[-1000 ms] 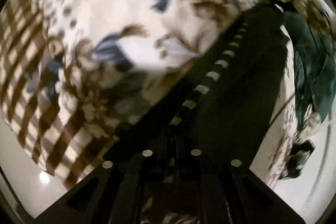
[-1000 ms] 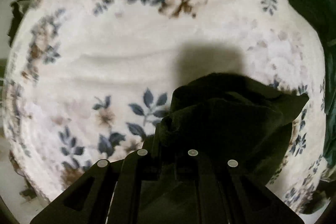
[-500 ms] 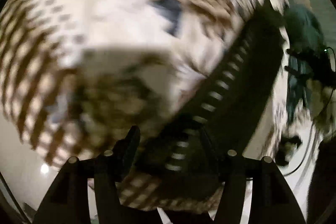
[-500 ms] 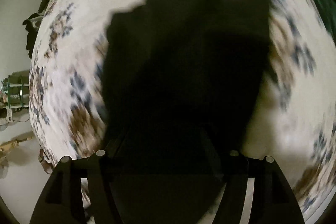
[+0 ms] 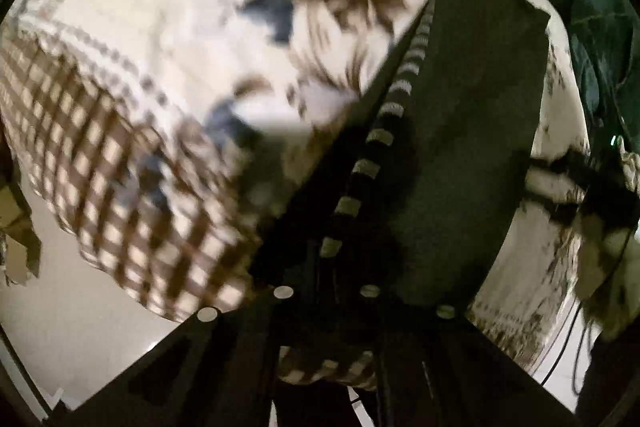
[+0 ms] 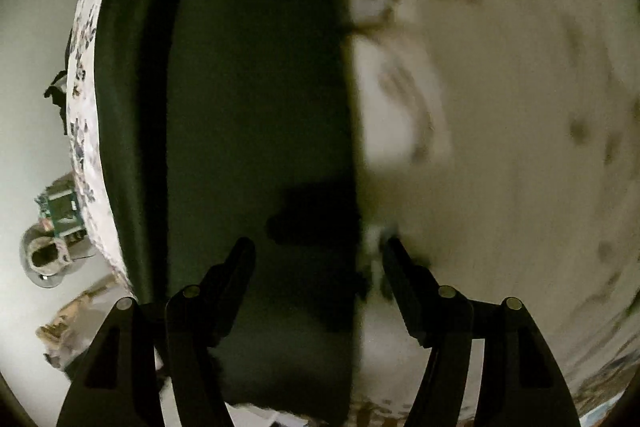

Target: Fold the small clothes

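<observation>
Left gripper (image 5: pixel 326 291) is pinching the dark garment (image 5: pixel 460 147), limp and light; right gripper (image 6: pixel 320 247) is hanging open over its straight edge: grab there.

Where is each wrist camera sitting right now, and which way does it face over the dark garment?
Left wrist: on the left tongs, looking steeply down at the dark garment with its striped trim, on the floral cloth; tongs closed on the garment.
Right wrist: on the right tongs, looking down along the garment's edge; tongs open, nothing between them, fingers visible.
Shared: the dark garment and the floral cloth.
</observation>
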